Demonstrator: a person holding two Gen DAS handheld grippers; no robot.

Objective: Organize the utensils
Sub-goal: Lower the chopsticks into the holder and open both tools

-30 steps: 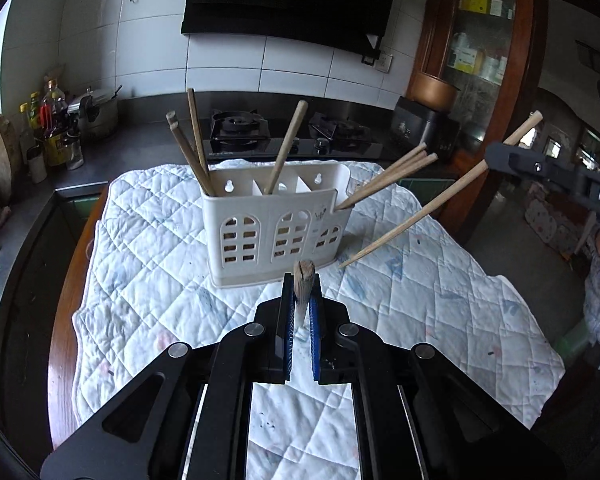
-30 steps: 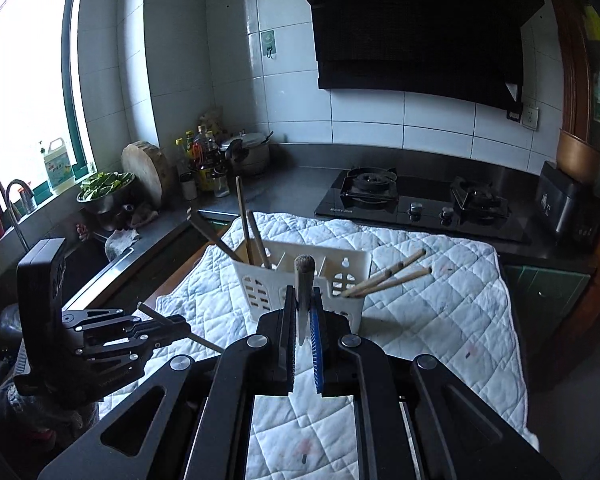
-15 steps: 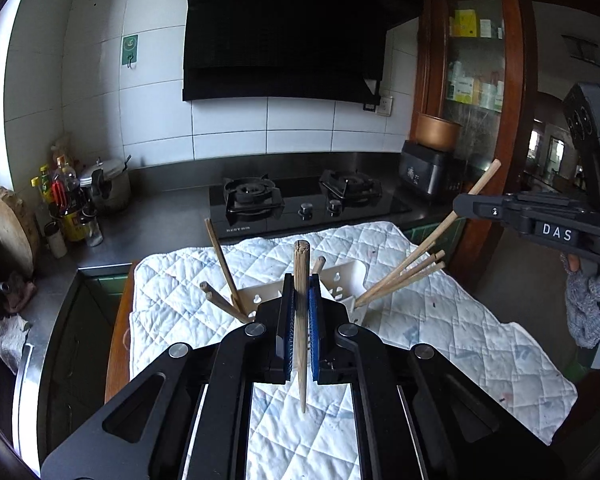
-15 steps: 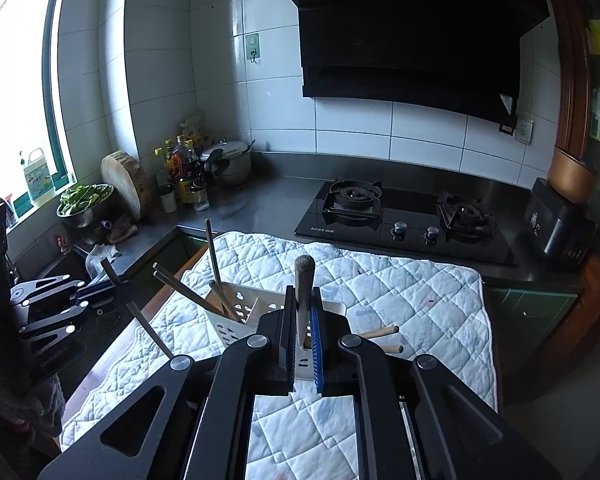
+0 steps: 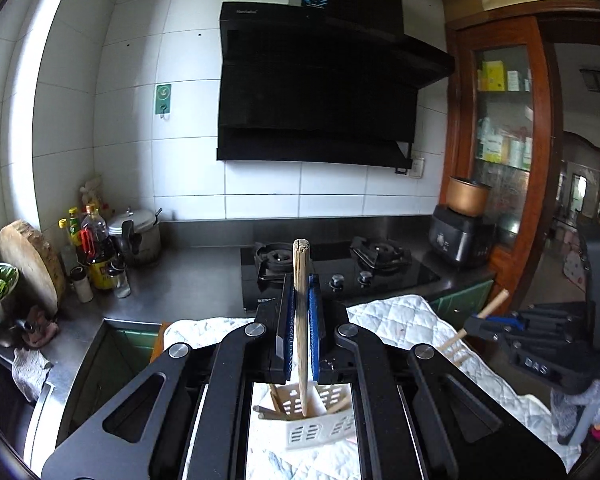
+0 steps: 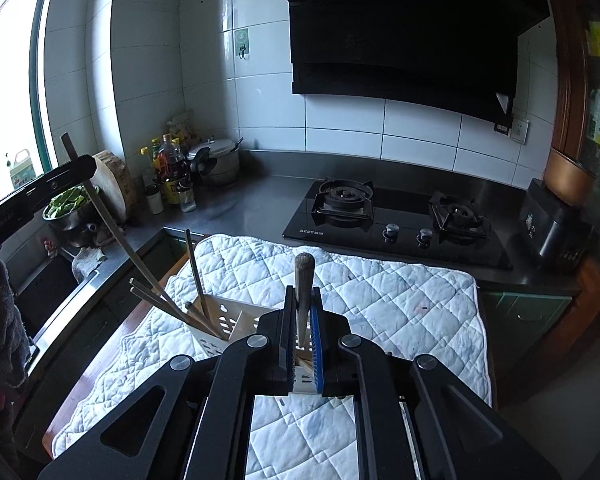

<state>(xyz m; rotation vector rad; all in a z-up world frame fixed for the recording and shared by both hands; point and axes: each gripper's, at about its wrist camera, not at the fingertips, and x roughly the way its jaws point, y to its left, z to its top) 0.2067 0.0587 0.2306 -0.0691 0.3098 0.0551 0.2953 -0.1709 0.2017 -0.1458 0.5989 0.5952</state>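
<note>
My left gripper [image 5: 300, 312] fingers clamp a chopstick [image 5: 301, 320] upright; my right gripper [image 6: 303, 320] fingers pinch another chopstick [image 6: 302, 296], also upright.

Chopstick clamped upright
The left gripper [image 5: 301, 300] pinches a wooden chopstick [image 5: 301, 320]; its tip hangs above the white utensil holder [image 5: 316, 428] at 6 o'clock.

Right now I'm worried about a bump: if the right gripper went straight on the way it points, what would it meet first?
Probably the white utensil holder, just beyond the right gripper and the chopstick it clamps; depth is hard to judge.
</note>
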